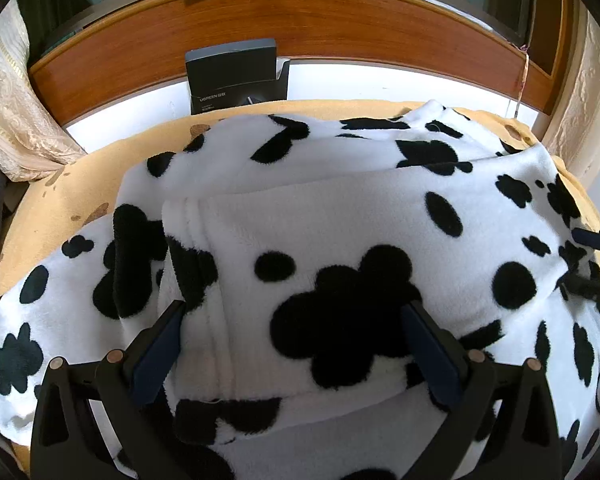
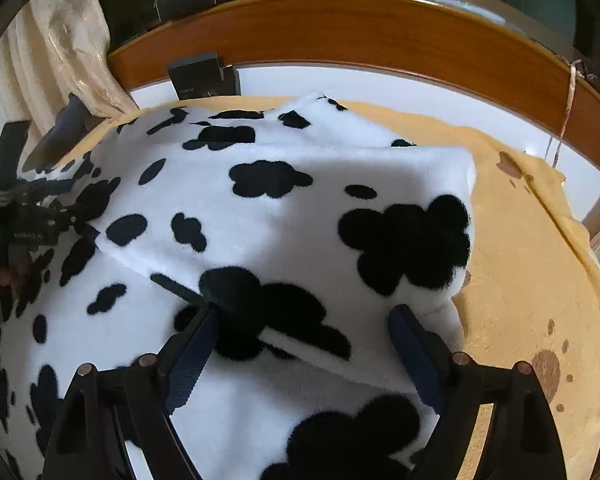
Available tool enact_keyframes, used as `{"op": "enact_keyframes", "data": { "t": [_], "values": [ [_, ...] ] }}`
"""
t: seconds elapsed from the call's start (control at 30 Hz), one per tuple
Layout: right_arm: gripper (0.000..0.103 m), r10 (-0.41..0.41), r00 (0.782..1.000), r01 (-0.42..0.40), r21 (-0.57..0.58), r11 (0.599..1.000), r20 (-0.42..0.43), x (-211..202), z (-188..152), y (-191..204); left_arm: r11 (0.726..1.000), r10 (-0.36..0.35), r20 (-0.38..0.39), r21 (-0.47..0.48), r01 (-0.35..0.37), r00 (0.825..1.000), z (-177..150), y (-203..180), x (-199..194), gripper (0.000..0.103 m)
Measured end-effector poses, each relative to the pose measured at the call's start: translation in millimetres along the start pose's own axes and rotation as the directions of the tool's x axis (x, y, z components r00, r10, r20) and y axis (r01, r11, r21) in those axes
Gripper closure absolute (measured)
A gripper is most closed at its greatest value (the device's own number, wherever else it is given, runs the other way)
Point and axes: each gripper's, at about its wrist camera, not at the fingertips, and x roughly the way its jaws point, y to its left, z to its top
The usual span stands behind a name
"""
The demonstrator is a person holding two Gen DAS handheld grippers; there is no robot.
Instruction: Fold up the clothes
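Note:
A white fleece garment with black cow spots (image 1: 340, 216) lies on a yellow blanket; it also shows in the right wrist view (image 2: 284, 208). A folded layer lies across its upper part. My left gripper (image 1: 294, 312) is open, its blue-padded fingers spread either side of the folded layer's near edge, empty. My right gripper (image 2: 302, 316) is open over the folded layer's near right corner, empty. The right gripper shows at the right edge of the left wrist view (image 1: 596, 264); the left gripper shows at the left edge of the right wrist view (image 2: 24, 216).
The yellow blanket (image 2: 520, 264) with brown marks covers the surface. A dark box (image 1: 236, 76) stands at the back against a wooden rail (image 1: 300, 20). Cream curtains (image 1: 8, 112) hang at both sides.

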Motion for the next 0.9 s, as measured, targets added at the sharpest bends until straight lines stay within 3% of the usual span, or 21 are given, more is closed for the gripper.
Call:
{"op": "enact_keyframes", "data": {
  "t": [0.1, 0.33, 0.43, 0.57, 0.67, 0.77, 0.9],
  "values": [
    [0.014, -0.055, 0.998, 0.055, -0.047, 0.997, 0.013, 4, -2, 8, 1.000, 0.001, 0.001, 0.000, -0.001, 1.000, 0, 0, 0, 0.000],
    [0.012, -0.046, 0.999, 0.047, -0.049, 0.998, 0.013, 5, -3, 6, 1.000, 0.008, -0.003, 0.003, -0.008, 1.000, 0, -1, 0, 0.000],
    [0.011, -0.049, 0.999, 0.050, -0.053, 0.997, 0.013, 6, -2, 7, 0.997, -0.005, 0.020, -0.074, 0.007, 1.000, -5, 7, -20, 0.000],
    [0.011, -0.050, 0.999, 0.051, -0.060, 0.997, 0.014, 6, -1, 8, 0.973, -0.080, 0.092, -0.210, 0.098, 0.993, -23, 45, -76, 0.000],
    [0.010, -0.063, 0.998, 0.064, -0.069, 0.996, 0.017, 6, -1, 10, 0.964, -0.017, 0.183, -0.258, 0.064, 0.983, -45, 88, -125, 0.000],
    [0.010, -0.071, 0.997, 0.073, -0.076, 0.994, 0.020, 5, -1, 11, 0.947, 0.118, 0.224, -0.318, -0.042, 0.968, -79, 135, -164, 0.000],
    [0.009, -0.073, 0.997, 0.074, -0.082, 0.994, 0.012, 5, -1, 13, 0.884, 0.223, 0.210, -0.456, -0.107, 0.952, -139, 203, -200, 0.000]
  ]
}}
